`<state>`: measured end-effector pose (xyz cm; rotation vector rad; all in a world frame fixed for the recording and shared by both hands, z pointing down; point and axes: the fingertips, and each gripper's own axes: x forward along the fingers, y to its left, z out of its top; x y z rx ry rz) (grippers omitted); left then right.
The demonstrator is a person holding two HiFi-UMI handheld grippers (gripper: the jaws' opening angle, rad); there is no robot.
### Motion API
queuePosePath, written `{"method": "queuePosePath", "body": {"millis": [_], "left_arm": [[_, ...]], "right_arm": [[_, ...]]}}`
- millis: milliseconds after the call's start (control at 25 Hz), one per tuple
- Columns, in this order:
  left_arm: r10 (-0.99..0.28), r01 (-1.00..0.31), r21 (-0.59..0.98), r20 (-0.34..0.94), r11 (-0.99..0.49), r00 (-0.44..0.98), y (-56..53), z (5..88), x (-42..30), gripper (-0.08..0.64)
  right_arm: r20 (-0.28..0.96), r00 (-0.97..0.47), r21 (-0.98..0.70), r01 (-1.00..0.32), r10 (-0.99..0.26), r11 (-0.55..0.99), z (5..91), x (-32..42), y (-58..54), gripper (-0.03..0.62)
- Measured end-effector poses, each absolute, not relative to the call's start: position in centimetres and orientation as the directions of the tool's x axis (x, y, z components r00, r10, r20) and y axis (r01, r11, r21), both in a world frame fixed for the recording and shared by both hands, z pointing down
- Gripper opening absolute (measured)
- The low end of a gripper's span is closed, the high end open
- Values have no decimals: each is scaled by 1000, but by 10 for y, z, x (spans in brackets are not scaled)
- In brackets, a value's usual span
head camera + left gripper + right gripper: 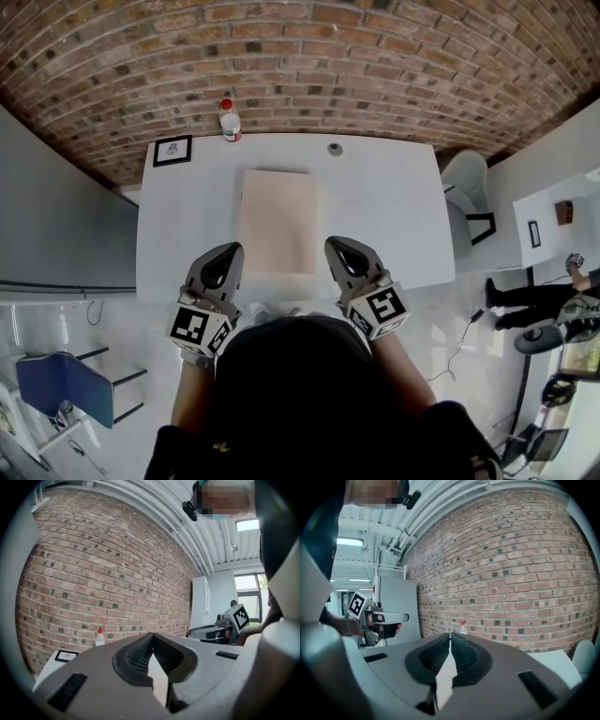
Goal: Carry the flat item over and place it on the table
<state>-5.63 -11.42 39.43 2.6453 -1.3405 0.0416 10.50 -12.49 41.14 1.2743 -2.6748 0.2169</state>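
1. Start from the grip. The left gripper (231, 249) and the right gripper (334, 245) both have their fingers closed tip to tip. Each gripper view shows the ribbed pads (136, 653) meeting with nothing between them.
2. Find the board (278, 220). It lies flat on the white table (394, 206), its near end between the two sets of fingertips and the rest stretching ahead of them. Neither gripper holds it.
3. The placing looks done, so the step in hand is probably leaving cleanly. Lift both grippers a little, then draw them back together, so no fingertip catches the near corners just inside them.
4. If the board needs squaring, push with both closed tips at once so it does not twist.
5. Push only gently. A bottle (229, 120), a small frame (172, 150) and a small round thing (335, 149) stand well ahead of the fingers, beyond the board's far edge.
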Motion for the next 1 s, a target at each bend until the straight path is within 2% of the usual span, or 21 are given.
{"method": "queuePosePath", "body": {"millis": [1000], "left_arm": [[-781,-782,155,77,-604,619,-107,385,-55,4]], "right_arm": [[242,-633,-57,-766,-735,641,423,94,-123,11]]}}
